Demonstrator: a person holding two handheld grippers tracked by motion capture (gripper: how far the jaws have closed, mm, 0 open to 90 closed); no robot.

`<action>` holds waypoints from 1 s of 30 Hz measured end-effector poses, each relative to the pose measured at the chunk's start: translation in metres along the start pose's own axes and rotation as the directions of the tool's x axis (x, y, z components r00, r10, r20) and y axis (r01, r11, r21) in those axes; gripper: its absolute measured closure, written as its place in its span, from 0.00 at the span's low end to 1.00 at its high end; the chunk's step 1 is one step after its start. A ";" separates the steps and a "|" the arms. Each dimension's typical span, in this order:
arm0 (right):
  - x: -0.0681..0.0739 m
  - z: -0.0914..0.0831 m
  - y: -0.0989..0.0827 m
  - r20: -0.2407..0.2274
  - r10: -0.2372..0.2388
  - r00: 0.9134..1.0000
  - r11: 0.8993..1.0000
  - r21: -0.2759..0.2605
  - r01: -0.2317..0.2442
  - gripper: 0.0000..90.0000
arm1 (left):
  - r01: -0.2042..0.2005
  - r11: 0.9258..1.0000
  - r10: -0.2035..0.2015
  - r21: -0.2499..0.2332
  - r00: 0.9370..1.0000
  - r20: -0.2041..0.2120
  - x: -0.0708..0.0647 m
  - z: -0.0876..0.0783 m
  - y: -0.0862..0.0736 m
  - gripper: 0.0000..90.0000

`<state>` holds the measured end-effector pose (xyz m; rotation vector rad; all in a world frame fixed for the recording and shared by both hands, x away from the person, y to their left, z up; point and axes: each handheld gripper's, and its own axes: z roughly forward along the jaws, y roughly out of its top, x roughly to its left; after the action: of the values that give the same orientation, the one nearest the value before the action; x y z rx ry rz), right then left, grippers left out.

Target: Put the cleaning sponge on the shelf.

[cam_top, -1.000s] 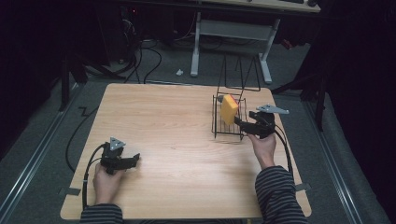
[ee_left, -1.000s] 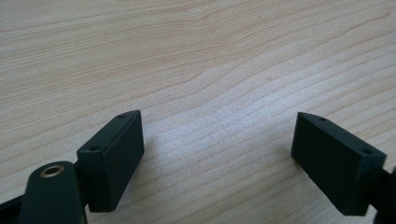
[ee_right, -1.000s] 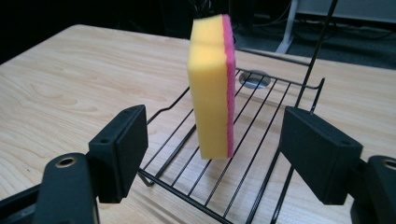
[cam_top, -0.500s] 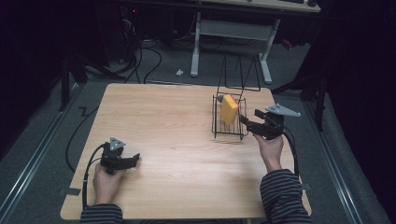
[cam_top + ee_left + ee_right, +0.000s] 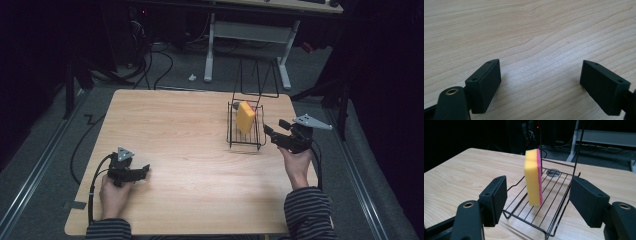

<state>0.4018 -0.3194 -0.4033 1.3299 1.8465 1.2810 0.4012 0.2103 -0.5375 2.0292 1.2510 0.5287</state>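
Observation:
A yellow sponge (image 5: 245,116) with a pink backing (image 5: 539,177) stands on edge in a black wire rack (image 5: 243,142) at the table's right. My right gripper (image 5: 273,131) is open just right of the rack, its jaws pointing at the sponge (image 5: 532,177) with nothing between them. My left gripper (image 5: 144,171) rests low at the front left of the wooden table (image 5: 185,130), open, with bare wood (image 5: 539,72) between its jaws.
The rack's tall wire handles (image 5: 257,77) rise at its far side. A round grey disc (image 5: 553,172) lies on the table beyond the rack. Cables (image 5: 165,60) and a white desk frame (image 5: 247,32) stand on the floor past the table's far edge.
My right gripper has drawn back to the right, away from the rack, and its jaws are apart. The sponge stays standing in the rack. My left gripper has not moved.

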 end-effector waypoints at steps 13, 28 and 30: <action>-0.007 -0.033 -0.013 0.012 0.017 1.000 0.999 -0.052 -0.016 0.35 | 0.000 1.000 0.000 0.000 1.000 0.000 0.000 0.000 0.000 0.20; -0.013 -0.057 -0.037 0.025 0.031 0.999 0.997 -0.069 -0.030 0.35 | 0.000 1.000 0.000 0.000 1.000 -0.001 0.000 0.000 0.000 0.20; -0.014 -0.059 -0.040 0.027 0.033 0.999 0.997 -0.071 -0.031 0.36 | 0.000 1.000 0.000 0.000 1.000 -0.001 0.000 0.000 0.000 0.20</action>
<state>0.3411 -0.3578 -0.4166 1.3381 1.7518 1.3241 0.4012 0.2102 -0.5375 2.0290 1.2513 0.5296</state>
